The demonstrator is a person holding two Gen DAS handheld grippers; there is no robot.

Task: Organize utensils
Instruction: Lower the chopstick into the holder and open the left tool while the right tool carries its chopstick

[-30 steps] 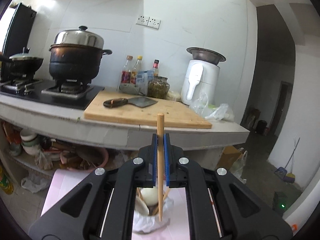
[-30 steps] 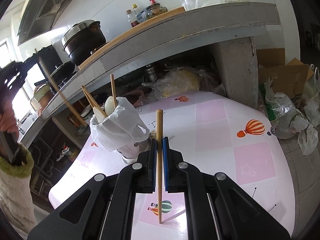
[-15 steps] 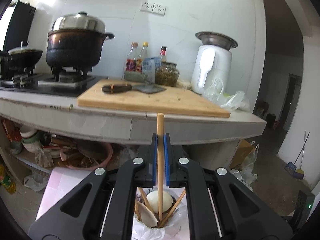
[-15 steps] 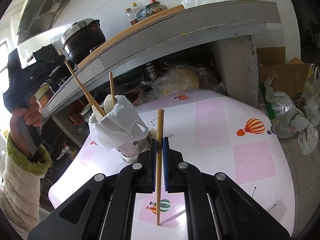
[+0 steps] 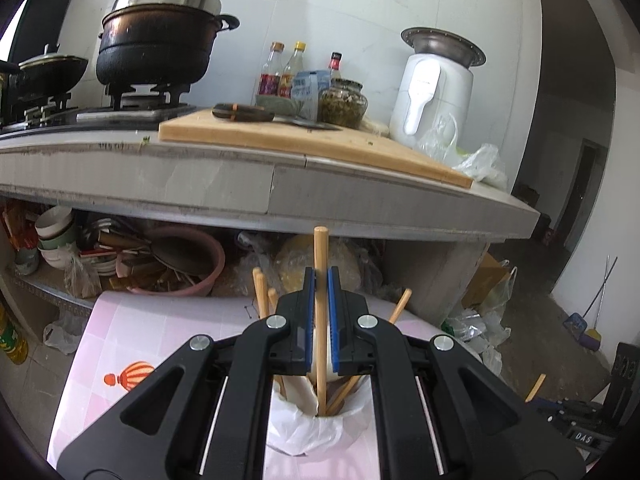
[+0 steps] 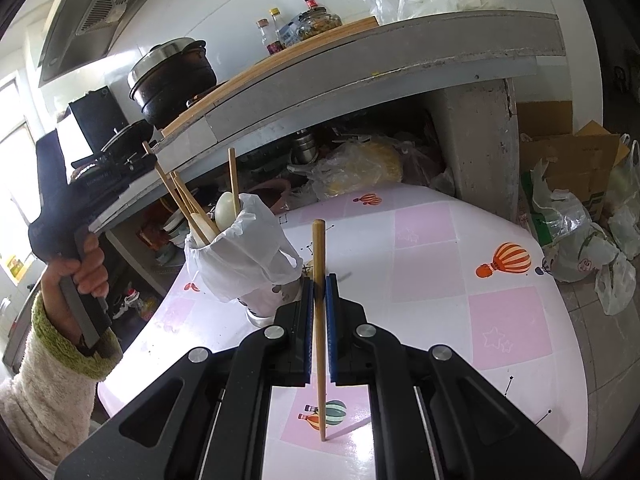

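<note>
1. Left wrist view: the left hand-held gripper is clamped on a wooden chopstick, held upright between its blue pads. The stick's lower tip sits inside the holder, a cup lined with a white plastic bag, directly below the jaws. Other chopsticks and a pale spoon lean out of the holder beyond the fingers. Only this view shows the top of the kitchen counter ahead: a cutting board, a black pot and a white appliance.

2. Right wrist view: the right hand-held gripper is closed on a second chopstick, also upright, its lower tip hanging just above the pink-checked tabletop. The holder stands just ahead and left of this gripper, apart from its chopstick. Only here are the person's left hand and cream sleeve visible, holding the left hand-held gripper above the holder, its chopstick slanting down into it.
</note>
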